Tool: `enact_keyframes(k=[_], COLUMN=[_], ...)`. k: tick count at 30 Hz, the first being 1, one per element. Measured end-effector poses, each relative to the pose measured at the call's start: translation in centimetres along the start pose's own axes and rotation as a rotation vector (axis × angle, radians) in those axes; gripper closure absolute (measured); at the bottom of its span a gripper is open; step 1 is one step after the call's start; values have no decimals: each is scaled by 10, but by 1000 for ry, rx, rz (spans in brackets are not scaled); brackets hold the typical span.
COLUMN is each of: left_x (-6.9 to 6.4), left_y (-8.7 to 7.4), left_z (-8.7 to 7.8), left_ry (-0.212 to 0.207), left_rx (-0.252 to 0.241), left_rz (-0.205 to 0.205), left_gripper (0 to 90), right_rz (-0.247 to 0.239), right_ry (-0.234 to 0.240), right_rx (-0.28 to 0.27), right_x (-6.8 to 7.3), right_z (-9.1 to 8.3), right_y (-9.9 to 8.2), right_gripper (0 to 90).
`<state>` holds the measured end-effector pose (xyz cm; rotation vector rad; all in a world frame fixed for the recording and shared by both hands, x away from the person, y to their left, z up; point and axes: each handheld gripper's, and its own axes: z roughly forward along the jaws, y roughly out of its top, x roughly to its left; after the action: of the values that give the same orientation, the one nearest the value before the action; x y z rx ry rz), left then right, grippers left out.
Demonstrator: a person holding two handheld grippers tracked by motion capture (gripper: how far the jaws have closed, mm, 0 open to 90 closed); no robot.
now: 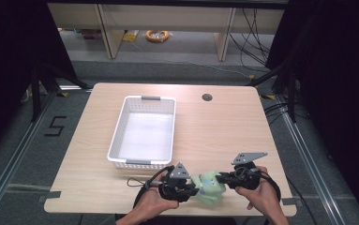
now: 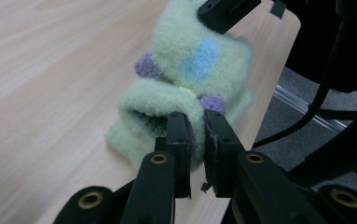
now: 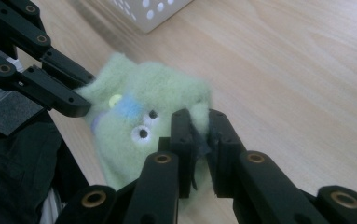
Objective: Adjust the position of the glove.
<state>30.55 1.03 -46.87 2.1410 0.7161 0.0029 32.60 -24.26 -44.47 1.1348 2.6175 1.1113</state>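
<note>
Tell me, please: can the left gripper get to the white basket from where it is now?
Probably yes. The white basket stands just beyond the left gripper, with bare table between them. But the gripper is shut on the green plush toy, which the right gripper also pinches.

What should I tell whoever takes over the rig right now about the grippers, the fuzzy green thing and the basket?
Left gripper: shut on the near-left edge of the green fuzzy sock.
Right gripper: shut on its opposite edge.
Sock: at the table's near edge, held between both grippers; whether it is lifted cannot be told.
White basket: mid-table, empty.
Done: both grips made.
Left, probably: carry the sock to the basket and release.
</note>
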Motion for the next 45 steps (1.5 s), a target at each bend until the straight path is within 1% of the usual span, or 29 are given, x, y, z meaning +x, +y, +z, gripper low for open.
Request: enact_keyframes(k=[2, 3, 4, 5, 6, 7, 8, 10, 12, 13, 16, 17, 18, 19, 20, 21, 23, 25, 27, 32, 33, 35, 38, 39, 41, 42, 43, 44, 45], left_x=[-2, -1, -1, -1, 0, 0, 0, 2, 4, 4, 4, 5, 5, 6, 7, 7, 9, 10, 13, 20, 20, 22, 24, 24, 27, 26, 27, 28, 30], left_y=[-3, -3, -4, -5, -6, -7, -8, -10, -11, -12, -15, -16, -17, -17, -18, -18, -19, -20, -20, -17, -15, -13, -10, -9, -9, -9, -9, -8, -9], left_z=[2, 3, 4, 5, 5, 6, 6, 7, 7, 7, 11, 11, 13, 12, 13, 13, 11, 9, 4, -5, -5, -3, 3, 6, 12, 15, 17, 18, 22], left_ry=[-6, -5, -9, -7, -8, -7, -7, -1, -3, -2, 2, 6, 2, 0, 0, -2, -10, -11, -23, 9, 13, 19, 30, 32, 9, 17, 9, 17, 5], left_rx=[4, 10, 15, 15, 19, 17, 21, 19, 23, 30, 27, 39, 33, 47, 43, 41, 47, 43, 42, 5, 4, 9, 26, 27, 45, 44, 61, 73, 62], left_rz=[-21, -1, 1, -6, 1, -8, -19, -33, -23, -26, -49, -28, -53, -36, -42, -60, -55, -73, -106, -167, -173, -188, -205, -229, -234, -249, -245, -243, -235], left_gripper=[810, 809, 809, 808, 808, 808, 807, 806, 805, 803, 798, 797, 795, 791, 789, 785, 762, 732, 651, 519, 494, 439, 403, 396, 396, 396, 396, 396, 397], right_rz=[9, -1, 9, 41, 17, 17, 25, 30, 47, 49, 34, 35, 62, 38, 59, 40, 57, 54, 66, 114, 115, 124, 150, 155, 158, 154, 177, 169, 162], right_ry=[0, -1, -4, 4, 4, 4, 3, 5, 12, 11, -1, -4, 2, -4, -9, -1, -8, -14, -25, -33, -36, -41, -34, -34, -25, -20, -21, -17, -13], right_rx=[-9, 11, 20, 17, 3, 3, 35, 39, 33, 52, 49, 73, 68, 58, 68, 79, 83, 89, 86, 25, 44, 32, 34, 38, 35, 57, 45, 54, 62], right_x=[2, 2, 3, 5, 2, 2, 2, 1, 2, 2, 1, 0, 2, -1, -1, -2, -2, -3, -2, -6, -7, -7, -8, -8, -7, -7, -6, -7, -6], right_z=[2, 2, 3, 5, 7, 7, 5, 7, 10, 10, 16, 16, 18, 20, 20, 19, 20, 20, 18, 12, 8, 7, 7, 8, 11, 11, 14, 14, 15], right_y=[-3, -4, -6, -8, -11, -11, -11, -13, -15, -16, -19, -19, -20, -21, -21, -21, -21, -22, -21, -22, -21, -22, -24, -25, -27, -26, -27, -27, -27], right_gripper=[826, 826, 825, 825, 825, 825, 824, 821, 820, 819, 810, 807, 804, 799, 794, 784, 747, 697, 632, 473, 453, 418, 404, 401, 396, 396, 396, 396, 395])
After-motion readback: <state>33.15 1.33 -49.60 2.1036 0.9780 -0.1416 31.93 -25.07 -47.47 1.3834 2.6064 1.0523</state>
